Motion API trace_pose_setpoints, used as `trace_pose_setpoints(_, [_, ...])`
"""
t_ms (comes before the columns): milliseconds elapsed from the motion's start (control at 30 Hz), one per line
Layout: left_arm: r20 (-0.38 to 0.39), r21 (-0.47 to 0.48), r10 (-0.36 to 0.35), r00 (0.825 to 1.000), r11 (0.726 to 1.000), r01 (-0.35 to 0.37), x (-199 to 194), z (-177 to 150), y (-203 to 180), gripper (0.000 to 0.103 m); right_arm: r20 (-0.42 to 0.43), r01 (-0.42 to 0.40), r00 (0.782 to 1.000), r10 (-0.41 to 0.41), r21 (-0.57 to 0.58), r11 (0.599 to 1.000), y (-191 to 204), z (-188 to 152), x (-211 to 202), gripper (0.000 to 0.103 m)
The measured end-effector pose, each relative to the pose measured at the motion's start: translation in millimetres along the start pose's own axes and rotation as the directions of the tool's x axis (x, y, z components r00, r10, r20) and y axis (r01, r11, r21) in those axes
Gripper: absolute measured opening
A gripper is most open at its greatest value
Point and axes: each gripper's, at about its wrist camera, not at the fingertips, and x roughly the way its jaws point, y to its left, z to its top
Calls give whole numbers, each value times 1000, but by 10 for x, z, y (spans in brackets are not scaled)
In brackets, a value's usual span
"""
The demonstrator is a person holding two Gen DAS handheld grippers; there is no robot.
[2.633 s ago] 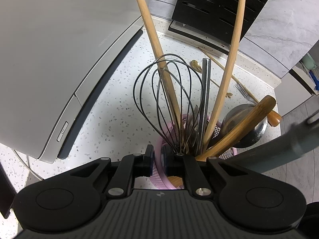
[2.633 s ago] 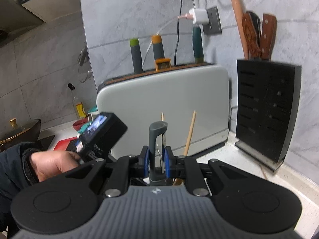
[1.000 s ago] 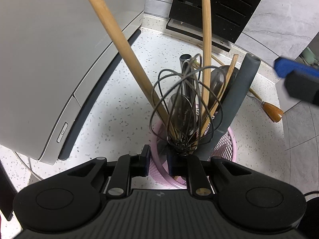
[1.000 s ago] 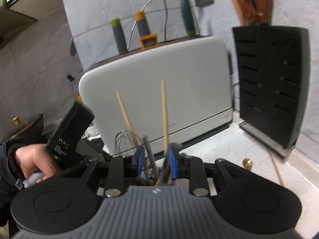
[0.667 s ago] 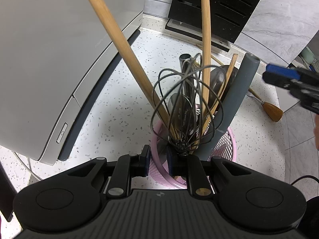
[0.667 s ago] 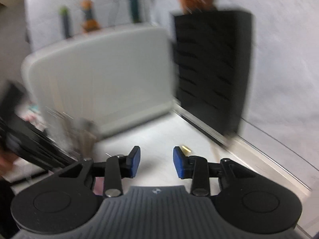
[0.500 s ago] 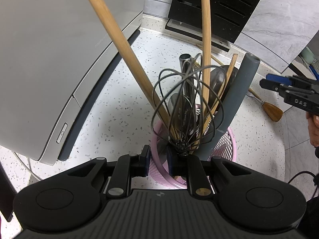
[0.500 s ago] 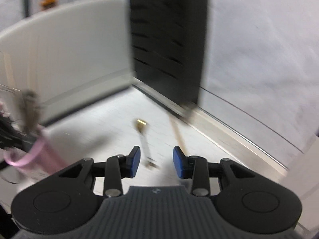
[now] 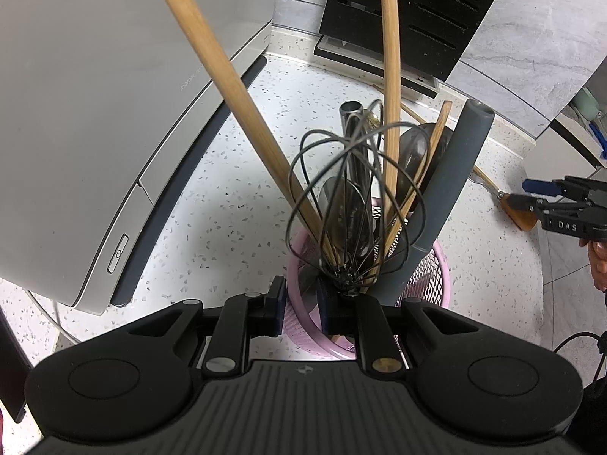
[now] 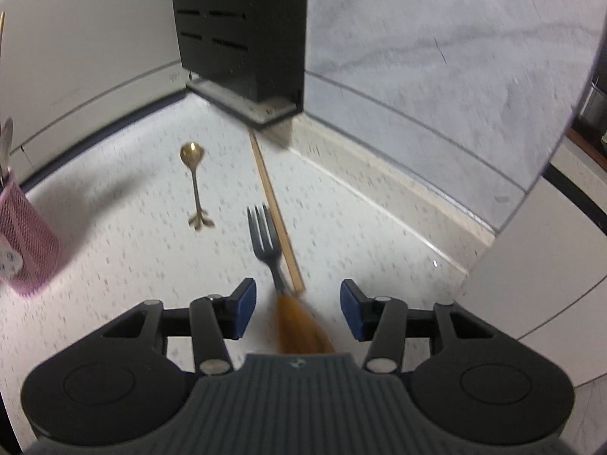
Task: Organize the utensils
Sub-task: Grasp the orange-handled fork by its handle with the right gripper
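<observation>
Three utensils lie loose on your speckled white table [image 10: 114,265]. Your right tool [image 10: 297,309], jaws just widened and empty, straddles the wooden-handled dark fork [image 10: 265,242]: lower squarely, then close. Left tool [image 9: 301,303] grips the pink mesh holder [image 9: 428,280]'s rim.

The fork [image 10: 267,242] lies on the counter [image 10: 114,265] beside a chopstick [image 10: 275,208], spoon [image 10: 195,185] to its left.
</observation>
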Motion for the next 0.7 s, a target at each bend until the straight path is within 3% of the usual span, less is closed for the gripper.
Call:
trace_pose_setpoints(167, [0, 1, 0, 1000, 1000, 0, 1, 0, -2, 19, -69, -31, 997, 33, 24, 999, -59, -113, 34, 48])
trace_pose_setpoints(200, [-1, 1, 1, 1000, 1000, -1, 5, 0, -7, 19, -77, -35, 996, 36, 20, 999, -43, -132, 35, 46])
trace_pose_setpoints(233, [-2, 2, 2, 1000, 1000, -2, 8, -1, -7, 19, -81, -26, 996, 27, 10, 1000, -16, -149, 31, 36])
trace_pose_setpoints(433, [-6, 5, 6, 1000, 1000, -6, 19, -7, -15, 19, -112, -34, 993, 29, -41, 999, 212, -165, -18, 33])
trace_pose_setpoints(700, [-6, 5, 6, 1000, 1000, -6, 20, -9, -17, 19, -201, -178, 969, 143, -166, 970, 601, -250, -125, 33])
